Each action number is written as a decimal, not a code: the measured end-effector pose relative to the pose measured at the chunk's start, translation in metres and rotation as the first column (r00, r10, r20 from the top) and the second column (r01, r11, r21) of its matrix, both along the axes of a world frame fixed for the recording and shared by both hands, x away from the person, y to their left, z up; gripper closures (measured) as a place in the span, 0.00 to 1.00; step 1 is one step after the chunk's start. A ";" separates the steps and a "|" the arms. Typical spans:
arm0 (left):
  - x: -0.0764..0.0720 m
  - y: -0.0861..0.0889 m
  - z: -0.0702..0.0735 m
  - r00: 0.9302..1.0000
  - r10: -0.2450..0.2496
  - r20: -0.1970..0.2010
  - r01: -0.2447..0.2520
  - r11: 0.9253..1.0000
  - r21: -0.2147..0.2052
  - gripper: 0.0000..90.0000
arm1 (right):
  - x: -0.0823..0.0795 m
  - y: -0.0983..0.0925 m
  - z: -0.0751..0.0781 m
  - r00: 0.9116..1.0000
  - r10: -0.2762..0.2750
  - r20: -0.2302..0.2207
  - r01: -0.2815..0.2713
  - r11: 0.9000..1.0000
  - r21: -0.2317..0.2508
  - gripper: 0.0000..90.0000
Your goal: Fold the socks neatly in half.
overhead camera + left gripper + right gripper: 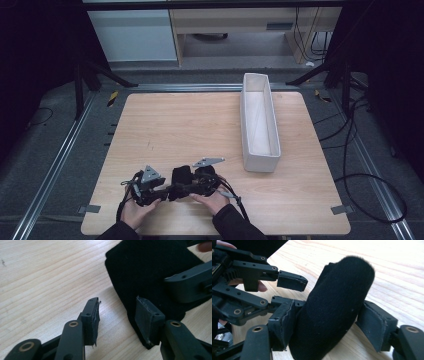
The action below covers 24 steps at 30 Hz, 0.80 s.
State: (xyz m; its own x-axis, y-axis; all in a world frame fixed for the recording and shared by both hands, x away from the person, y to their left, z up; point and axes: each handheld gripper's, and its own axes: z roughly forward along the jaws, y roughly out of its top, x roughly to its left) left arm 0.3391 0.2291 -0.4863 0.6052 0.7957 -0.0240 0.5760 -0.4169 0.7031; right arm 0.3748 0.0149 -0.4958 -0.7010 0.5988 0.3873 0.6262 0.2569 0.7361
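Black: one cloth bundle point(181, 178), two tongs; one white box point(259, 121).

No text, label, brand, number or sign could be read anywhere in the pictures.

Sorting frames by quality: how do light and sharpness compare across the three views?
High view: dim, soft, dark surround, table evenly lit. Left gripper view: bright; black cloth shows almost no texture, table grain sharp. Right gripper view: cloth weave visible; far tabletop washed out.
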 end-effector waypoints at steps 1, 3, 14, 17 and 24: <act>0.000 0.000 0.000 1.000 -0.003 -0.002 0.003 1.000 0.006 0.59 | 0.001 0.002 -0.001 1.000 0.002 -0.006 -0.002 1.000 0.004 0.39; -0.001 0.000 -0.001 1.000 -0.002 -0.004 0.002 1.000 0.006 0.59 | 0.003 0.004 -0.001 1.000 0.000 -0.022 0.000 1.000 0.006 0.44; -0.002 0.001 -0.002 1.000 -0.008 -0.001 0.008 1.000 0.000 0.58 | 0.013 0.014 0.009 0.995 0.035 -0.098 -0.042 0.996 -0.076 0.77; -0.005 0.003 0.004 0.999 -0.015 0.035 0.016 1.000 -0.025 0.58 | 0.012 0.014 0.016 0.996 0.042 -0.075 -0.050 0.992 -0.112 0.78; -0.006 0.014 0.011 0.996 0.027 0.091 -0.021 0.998 -0.063 0.55 | 0.015 -0.011 0.043 0.999 0.015 0.037 -0.012 0.995 -0.102 0.77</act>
